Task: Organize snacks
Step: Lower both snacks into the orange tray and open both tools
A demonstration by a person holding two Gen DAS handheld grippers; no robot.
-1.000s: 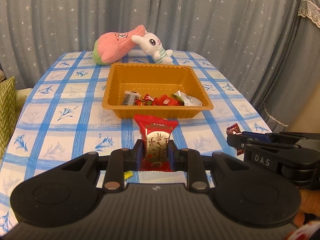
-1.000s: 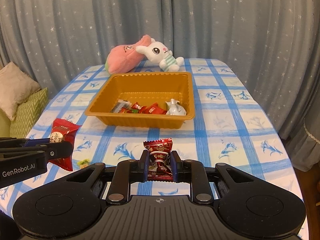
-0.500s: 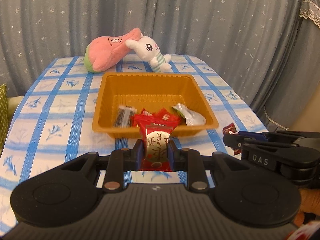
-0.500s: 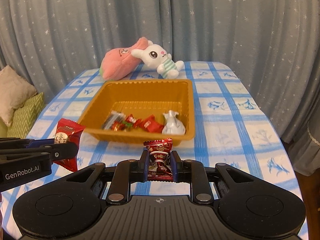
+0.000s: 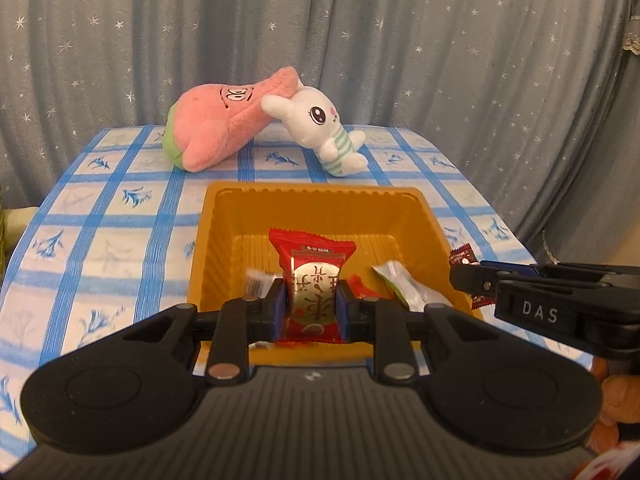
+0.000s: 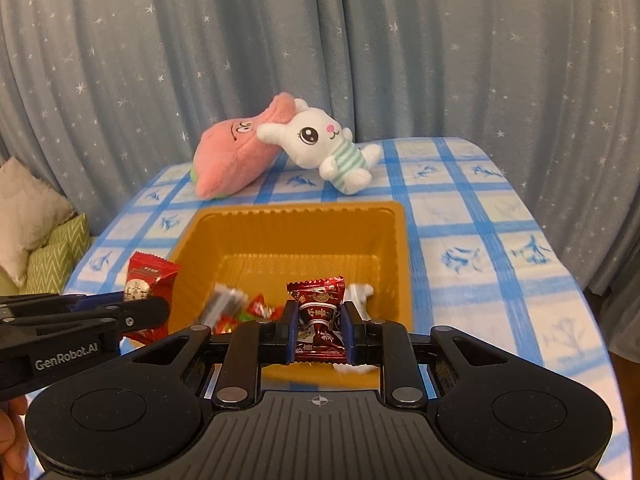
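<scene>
- The left gripper has its jaws clamped on a bright red foil snack packet with a round gold label. It pinches the packet across its lower half so the packet stands upright and the top crimp stays free; that looks like a hold chosen so the packet falls straight once released.
- The right gripper is closed on a smaller dark red wrapped candy, gripped at its sides in the same upright way.
- Both packets hang over the near end of the shallow orange-gold plastic tray, above its floor and not resting on it. I judge this to be the drop-off step: each gripper is placed so that parting its fingers lets the snack land inside.
- Lying in the tray's near end are a silver-and-green wrapped snack, a dark striped packet and small red candies, so the tray serves as the collecting place.
- The tray sits mid-table on the blue-and-white checked tablecloth, well apart from the pink plush toy and white plush rabbit at the far edge, which are not part of the sorting.
- The two grippers sit side by side, close together; releasing one at a time would lower the chance of a packet catching the other gripper.
</scene>
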